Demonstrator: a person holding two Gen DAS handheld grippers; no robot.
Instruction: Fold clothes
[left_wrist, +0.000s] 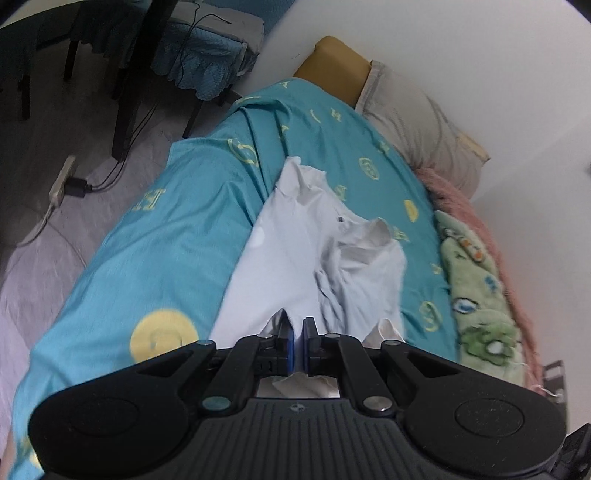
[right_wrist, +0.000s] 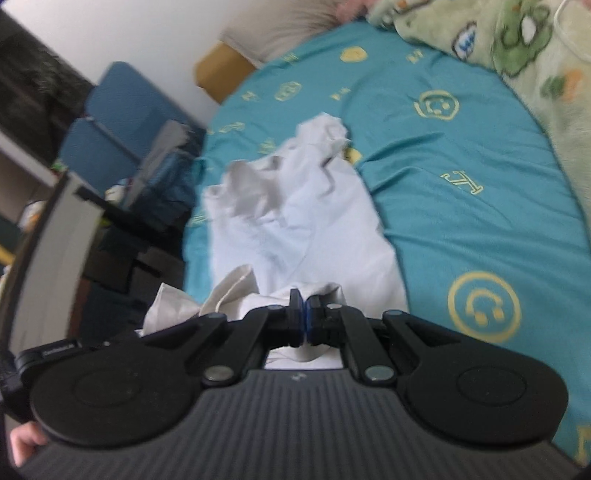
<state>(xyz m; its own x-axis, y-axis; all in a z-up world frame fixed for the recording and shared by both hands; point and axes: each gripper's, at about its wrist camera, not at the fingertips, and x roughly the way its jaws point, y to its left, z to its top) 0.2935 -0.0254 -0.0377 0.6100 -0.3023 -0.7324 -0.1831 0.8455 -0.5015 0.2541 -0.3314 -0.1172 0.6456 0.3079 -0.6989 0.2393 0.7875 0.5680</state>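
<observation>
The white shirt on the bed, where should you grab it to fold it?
Grip the shirt at its near hem corners, from the near bedside; both grippers are shut on cloth there. The far end lies crumpled.

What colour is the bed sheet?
Teal bed sheet with yellow symbols, clearest in the right wrist view.

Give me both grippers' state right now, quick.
Left gripper: shut on the near edge of the white shirt.
Right gripper: shut on the same white shirt, bunched fabric between its pads.

One white shirt (left_wrist: 295, 258); two blankets (left_wrist: 476, 280); one pillow (left_wrist: 417, 125); one power strip (left_wrist: 61, 181).
</observation>
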